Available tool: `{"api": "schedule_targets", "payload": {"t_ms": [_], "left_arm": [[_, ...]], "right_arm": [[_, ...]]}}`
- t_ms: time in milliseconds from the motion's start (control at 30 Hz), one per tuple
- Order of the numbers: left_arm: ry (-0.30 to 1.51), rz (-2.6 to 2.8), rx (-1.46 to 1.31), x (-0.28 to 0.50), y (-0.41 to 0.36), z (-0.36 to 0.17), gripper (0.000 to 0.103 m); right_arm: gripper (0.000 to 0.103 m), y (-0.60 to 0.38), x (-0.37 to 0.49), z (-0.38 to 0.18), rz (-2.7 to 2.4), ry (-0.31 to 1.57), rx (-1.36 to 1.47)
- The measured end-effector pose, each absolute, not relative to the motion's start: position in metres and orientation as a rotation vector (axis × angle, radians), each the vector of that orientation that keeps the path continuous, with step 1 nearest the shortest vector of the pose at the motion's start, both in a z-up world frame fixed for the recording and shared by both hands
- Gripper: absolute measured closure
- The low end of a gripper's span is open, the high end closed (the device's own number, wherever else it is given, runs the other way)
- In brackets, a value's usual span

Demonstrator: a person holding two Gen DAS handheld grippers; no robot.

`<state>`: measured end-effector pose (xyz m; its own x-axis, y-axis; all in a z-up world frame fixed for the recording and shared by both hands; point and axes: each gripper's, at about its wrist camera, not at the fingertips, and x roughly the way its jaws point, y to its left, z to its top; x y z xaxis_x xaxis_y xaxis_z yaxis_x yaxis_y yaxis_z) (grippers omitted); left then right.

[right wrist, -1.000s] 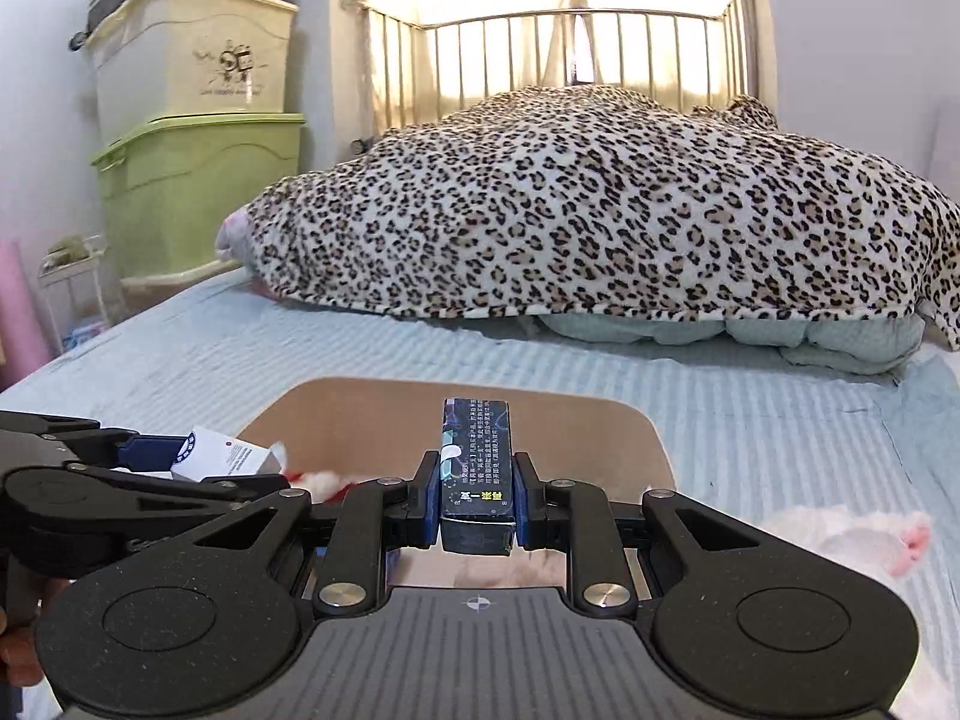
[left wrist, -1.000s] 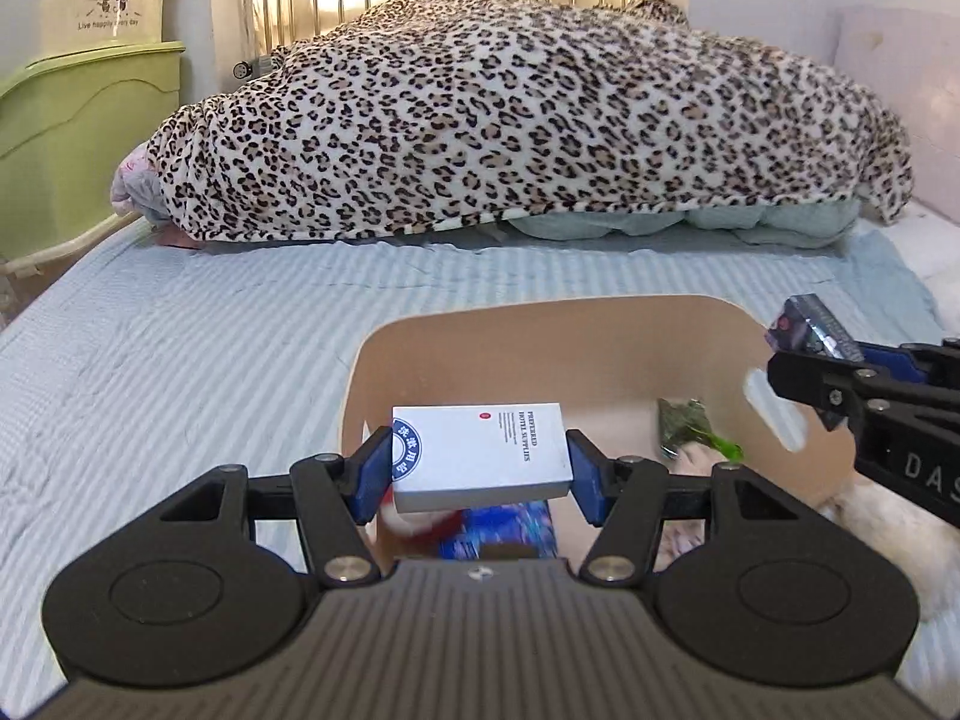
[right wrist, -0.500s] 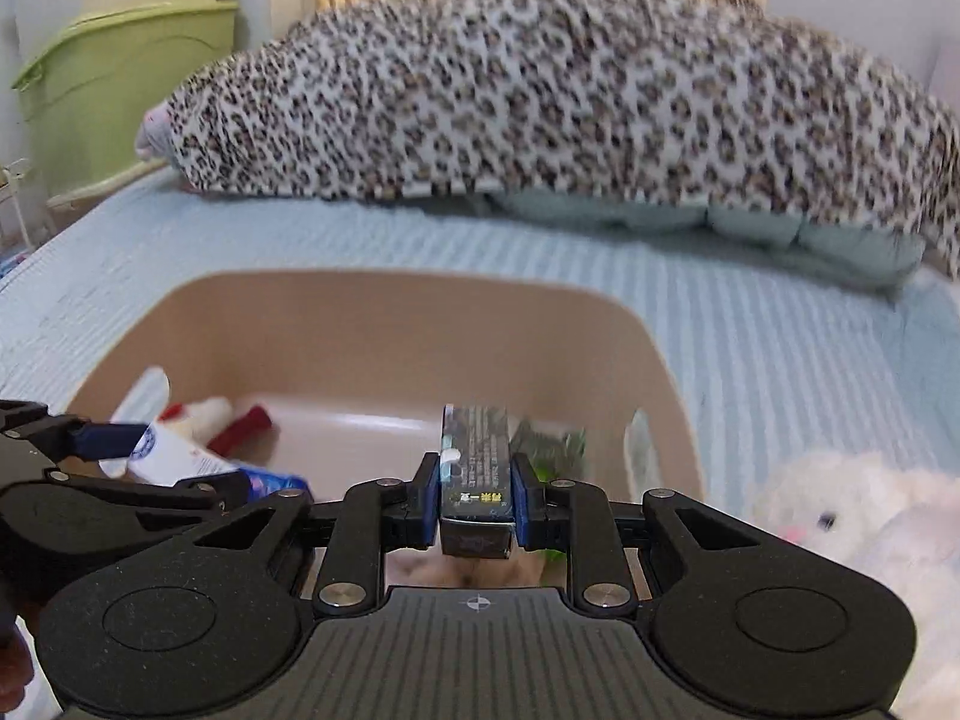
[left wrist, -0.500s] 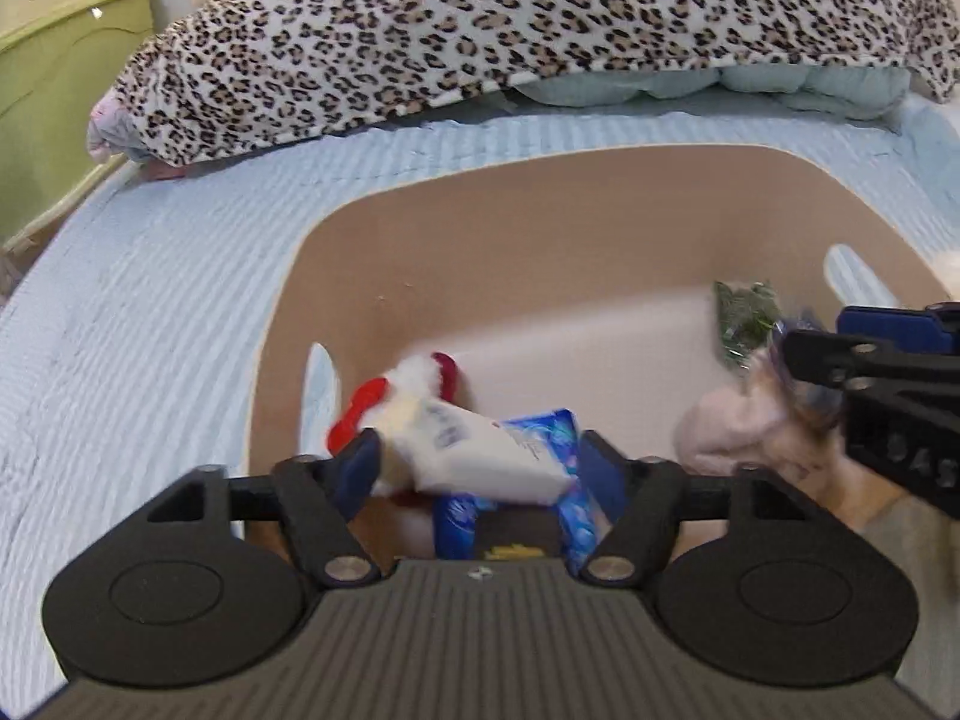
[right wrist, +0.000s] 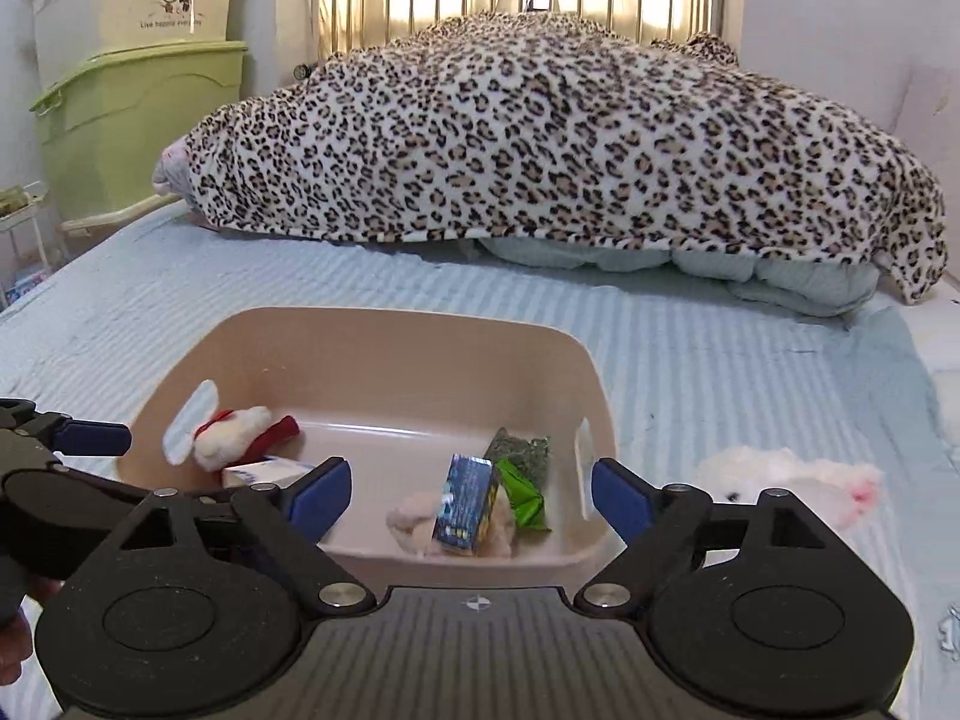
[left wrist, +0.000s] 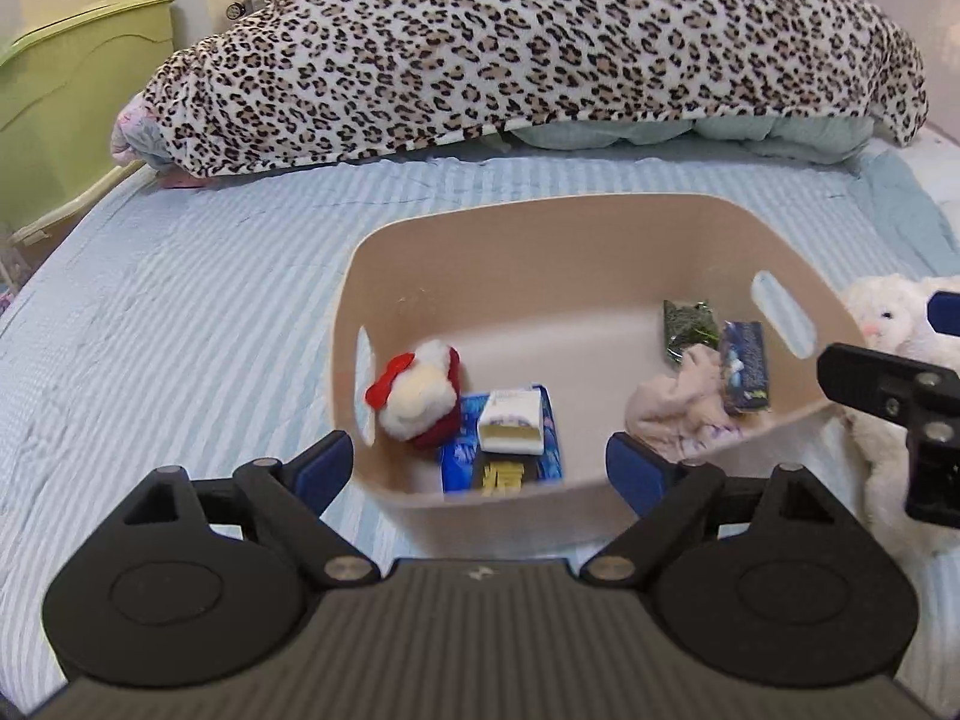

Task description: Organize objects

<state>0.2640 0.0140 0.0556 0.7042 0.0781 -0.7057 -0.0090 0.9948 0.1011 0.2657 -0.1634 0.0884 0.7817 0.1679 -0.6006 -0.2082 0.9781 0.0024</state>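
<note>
A tan plastic bin (left wrist: 540, 240) (right wrist: 384, 348) sits on the striped bed. In it lie a white box (left wrist: 513, 422) (right wrist: 264, 473) on a blue packet (left wrist: 462, 456), a red-and-white plush (left wrist: 417, 393) (right wrist: 231, 435), a dark blue box (left wrist: 744, 366) (right wrist: 465, 504), a green packet (left wrist: 689, 327) (right wrist: 522, 456) and a pink cloth (left wrist: 678, 408). My left gripper (left wrist: 480, 468) is open and empty over the bin's near rim. My right gripper (right wrist: 471, 489) is open and empty above the bin's near right side.
A white plush rabbit (left wrist: 888, 324) (right wrist: 786, 474) lies on the bed right of the bin. A leopard-print blanket (left wrist: 528, 48) (right wrist: 540, 138) heaps across the back. Green storage boxes (left wrist: 66, 96) (right wrist: 132, 120) stand at the left, off the bed.
Both grippers have opened and pulled back. The white box dropped from the left gripper into the bin; the dark blue box dropped from the right gripper onto the pink cloth.
</note>
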Motion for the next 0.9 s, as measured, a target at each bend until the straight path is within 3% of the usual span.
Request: {"api": "schedule_targets", "payload": {"t_ms": [900], "left_arm": [[0.675, 0.024, 0.109, 0.069, 0.019, 0.090, 0.011]], "right_arm": [[0.010, -0.167, 0.080, 0.114, 0.196, 0.605, -0.066]]}}
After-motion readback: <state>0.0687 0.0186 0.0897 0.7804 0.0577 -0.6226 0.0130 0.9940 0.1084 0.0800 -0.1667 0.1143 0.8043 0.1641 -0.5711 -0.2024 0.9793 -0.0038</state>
